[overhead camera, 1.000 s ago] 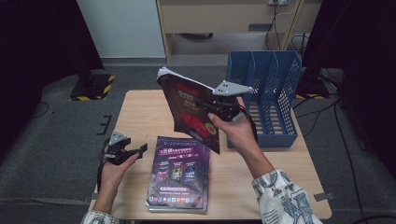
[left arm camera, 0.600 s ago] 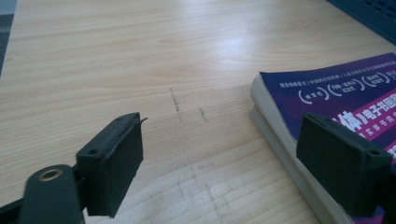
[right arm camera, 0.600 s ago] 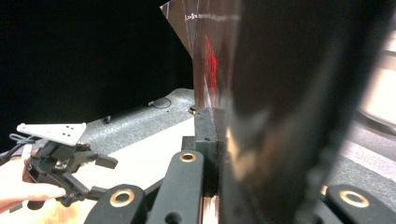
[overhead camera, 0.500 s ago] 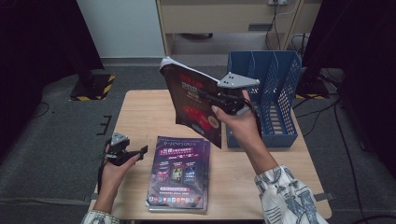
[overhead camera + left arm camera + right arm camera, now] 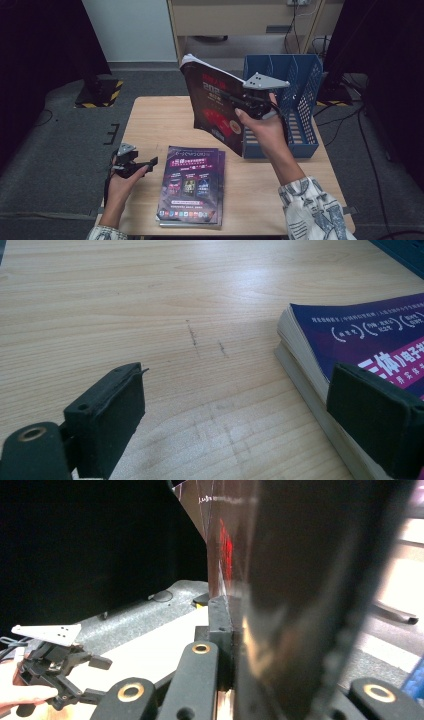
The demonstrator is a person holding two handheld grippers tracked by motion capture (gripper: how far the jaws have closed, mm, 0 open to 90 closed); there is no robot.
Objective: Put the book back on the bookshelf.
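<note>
Pale wood formed the table point(image 5: 155, 120), with dark floor around it and a cabinet behind. At the left edge, the left gripper point(image 5: 145, 164) rested low over the wood, its jaws spread wide after just opening, nothing between them; the stack of purple magazines point(image 5: 192, 186) lay just beyond its right jaw, probably next in line for lifting. Further right, the right gripper point(image 5: 231, 96) held its jaws pressed tight on a dark red magazine point(image 5: 212, 107), pinched near its edge and raised clear of the table, standing nearly upright. That upright hold likely suited sliding it spine-down into a slot of the blue file rack point(image 5: 300, 100), which stood just behind the jaws, to their right.
</note>
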